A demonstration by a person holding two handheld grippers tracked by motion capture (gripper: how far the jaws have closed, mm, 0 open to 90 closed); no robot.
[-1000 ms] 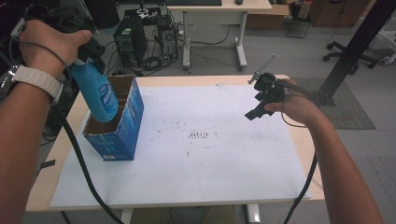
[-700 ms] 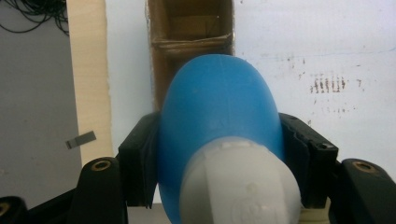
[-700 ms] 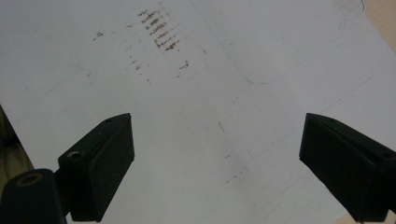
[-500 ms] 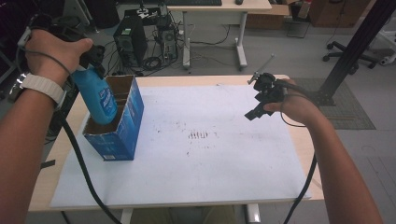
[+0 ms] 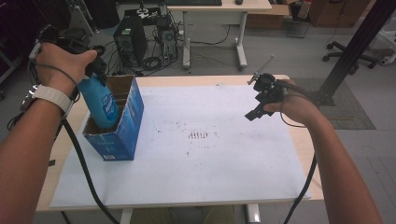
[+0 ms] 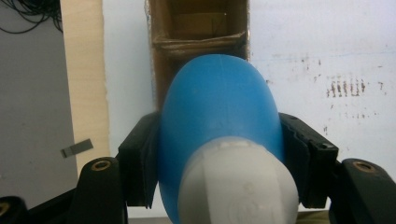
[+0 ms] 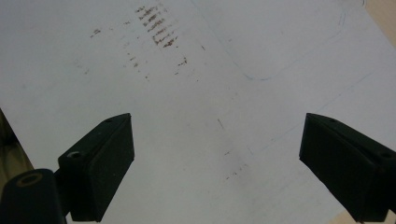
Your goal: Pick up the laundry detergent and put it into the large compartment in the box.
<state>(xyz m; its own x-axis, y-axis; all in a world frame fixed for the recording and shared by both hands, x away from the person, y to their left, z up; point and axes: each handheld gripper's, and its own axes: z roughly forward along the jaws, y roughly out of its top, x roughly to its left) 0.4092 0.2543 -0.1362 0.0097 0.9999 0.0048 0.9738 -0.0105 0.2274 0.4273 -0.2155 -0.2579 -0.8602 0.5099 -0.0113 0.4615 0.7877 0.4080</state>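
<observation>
Left gripper (image 5: pixel 95 77) raised, pointing down, fingers (image 6: pixel 140 163) clamped; right gripper (image 5: pixel 259 105) hovering, fingers (image 7: pixel 100 163) spread wide.

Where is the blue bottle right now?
In the high view the blue bottle is at the table's left, clamped in the left gripper, its lower end already inside the open blue cardboard box. The left gripper view shows it above the box opening.

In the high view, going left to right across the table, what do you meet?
Left gripper holding the blue bottle → blue cardboard box → brown smudges on the white sheet → right gripper.
</observation>
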